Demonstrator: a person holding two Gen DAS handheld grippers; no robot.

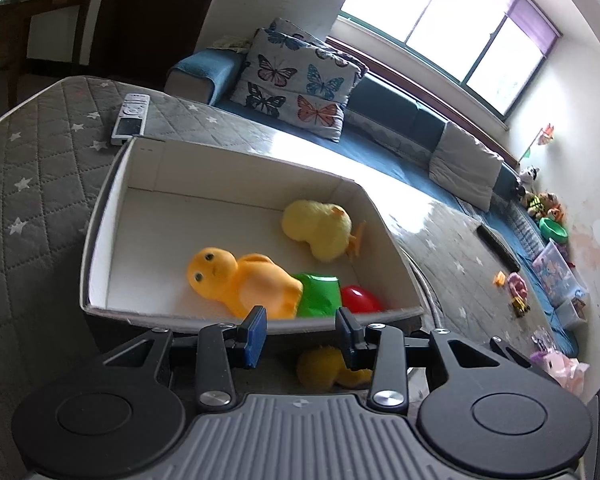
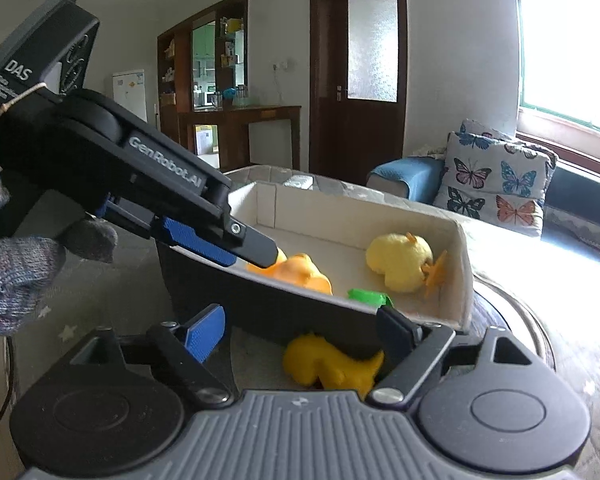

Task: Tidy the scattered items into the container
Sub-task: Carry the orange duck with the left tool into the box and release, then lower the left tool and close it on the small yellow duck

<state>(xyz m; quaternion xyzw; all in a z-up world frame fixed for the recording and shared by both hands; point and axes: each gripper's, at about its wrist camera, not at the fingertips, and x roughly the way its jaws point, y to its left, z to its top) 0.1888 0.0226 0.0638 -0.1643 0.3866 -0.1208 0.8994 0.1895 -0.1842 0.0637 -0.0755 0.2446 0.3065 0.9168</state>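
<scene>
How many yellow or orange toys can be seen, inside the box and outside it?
3. In the box: an orange rubber duck and a fluffy yellow chick. Outside: a yellow toy below its near wall. Others may be hidden.

On the quilted table cover [image 1: 32,200] stood the box [image 1: 100,216], with the remote [image 1: 130,118] just behind its far left corner and the sofa [image 1: 396,120] beyond the table, a cushion [image 1: 296,84] on its seat. Inside, seen from the left wrist, the rubber duck [image 1: 252,280] lay along the near wall, the plastic piece [image 1: 318,292] touching its right side and the egg [image 1: 360,298] right of that, while the plush chick [image 1: 320,228] lay behind them near the right wall. The small toy figure [image 2: 328,364] lay outside on the cover, just before the near wall.
</scene>
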